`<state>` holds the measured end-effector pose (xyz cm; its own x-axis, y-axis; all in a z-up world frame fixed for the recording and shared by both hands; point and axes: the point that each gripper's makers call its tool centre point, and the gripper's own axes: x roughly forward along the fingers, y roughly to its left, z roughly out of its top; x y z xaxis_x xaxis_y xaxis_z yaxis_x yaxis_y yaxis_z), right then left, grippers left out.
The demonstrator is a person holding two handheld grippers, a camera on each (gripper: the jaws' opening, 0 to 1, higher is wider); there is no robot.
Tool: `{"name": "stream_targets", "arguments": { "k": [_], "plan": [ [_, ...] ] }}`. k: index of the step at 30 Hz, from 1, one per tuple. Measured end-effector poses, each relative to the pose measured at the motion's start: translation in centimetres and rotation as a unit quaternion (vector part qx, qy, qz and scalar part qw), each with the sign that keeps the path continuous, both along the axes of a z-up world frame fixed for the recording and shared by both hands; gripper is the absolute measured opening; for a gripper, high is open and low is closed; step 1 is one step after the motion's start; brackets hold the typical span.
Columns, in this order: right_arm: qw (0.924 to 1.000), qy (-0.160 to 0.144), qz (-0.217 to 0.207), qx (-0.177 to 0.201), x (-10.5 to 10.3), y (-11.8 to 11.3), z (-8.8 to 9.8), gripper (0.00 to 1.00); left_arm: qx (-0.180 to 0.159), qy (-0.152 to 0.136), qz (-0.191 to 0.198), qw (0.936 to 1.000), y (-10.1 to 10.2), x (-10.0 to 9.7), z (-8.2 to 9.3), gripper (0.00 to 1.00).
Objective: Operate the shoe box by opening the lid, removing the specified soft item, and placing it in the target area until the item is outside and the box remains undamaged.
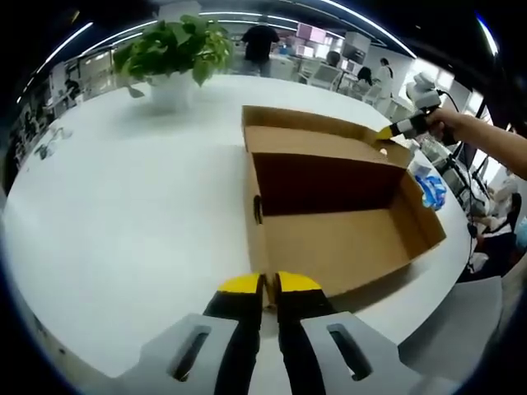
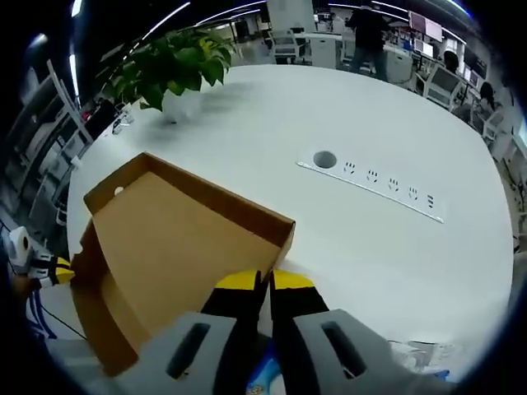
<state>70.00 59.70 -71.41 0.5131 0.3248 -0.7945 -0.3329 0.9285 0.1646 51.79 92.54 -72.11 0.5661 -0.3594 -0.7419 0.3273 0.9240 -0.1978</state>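
Observation:
A brown cardboard shoe box (image 1: 346,247) lies open on the white table (image 1: 123,214). Its floor is bare and its far inner wall is dark red. The lid (image 1: 321,136) is folded back on the far side. My left gripper (image 1: 268,284) is shut on the box's near corner wall, and also appears as the left gripper (image 2: 58,265) at the box's (image 2: 165,247) far corner. My right gripper (image 2: 263,284) is shut on the lid's corner edge (image 2: 284,239); the right gripper (image 1: 387,132) shows held by a hand. A blue and white soft item (image 1: 430,189) lies outside the box.
A potted plant (image 1: 173,49) stands at the table's far side. A power socket strip (image 2: 375,177) is set into the table top beyond the lid. A clear wrapper (image 2: 412,354) lies near the table edge. People and chairs are in the background.

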Motion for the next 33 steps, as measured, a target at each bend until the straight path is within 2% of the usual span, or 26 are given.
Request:
{"name": "stream_targets", "arguments": {
  "k": [33],
  "plan": [
    [0.9957, -0.089, 0.014, 0.022, -2.0, 0.2, 6.1, 0.0, 0.0, -0.002, -0.001, 1.0, -0.1, -0.2, 0.1, 0.02]
  ]
}}
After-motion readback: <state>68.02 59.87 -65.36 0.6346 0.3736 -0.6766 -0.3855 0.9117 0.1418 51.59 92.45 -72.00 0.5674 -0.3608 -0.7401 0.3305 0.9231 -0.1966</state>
